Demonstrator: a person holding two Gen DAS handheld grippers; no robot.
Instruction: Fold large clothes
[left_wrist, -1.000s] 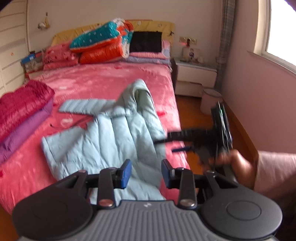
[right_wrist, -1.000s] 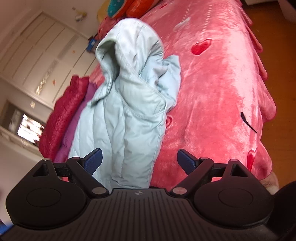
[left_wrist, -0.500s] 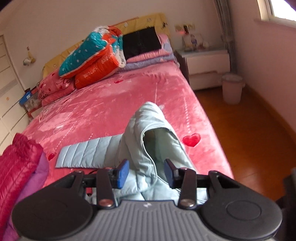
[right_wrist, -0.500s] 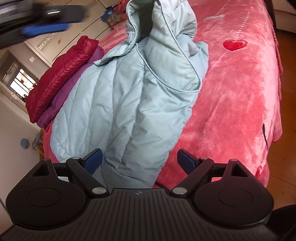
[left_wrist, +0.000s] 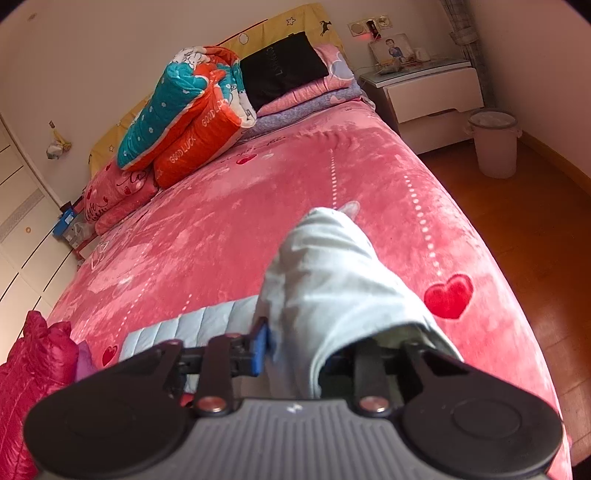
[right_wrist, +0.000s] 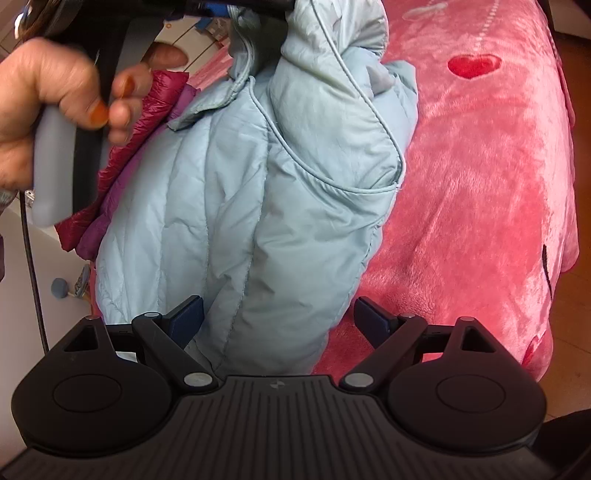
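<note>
A pale blue quilted hooded jacket lies on the pink bed. In the left wrist view its hood fills the gap of my left gripper; the left pad presses against the fabric and the right finger is hidden inside the hood. One sleeve lies flat to the left. My right gripper is wide open, its jaws on either side of the jacket's lower hem. The hand holding the left gripper shows at the upper left of the right wrist view.
Red and purple folded jackets are stacked at the bed's left edge. Folded quilts and pillows sit at the headboard. A nightstand and a bin stand on the wooden floor to the right.
My left gripper has moved forward over the jacket onto the hood, which now sits between its fingers. My right gripper has come closer to the hem, still open.
</note>
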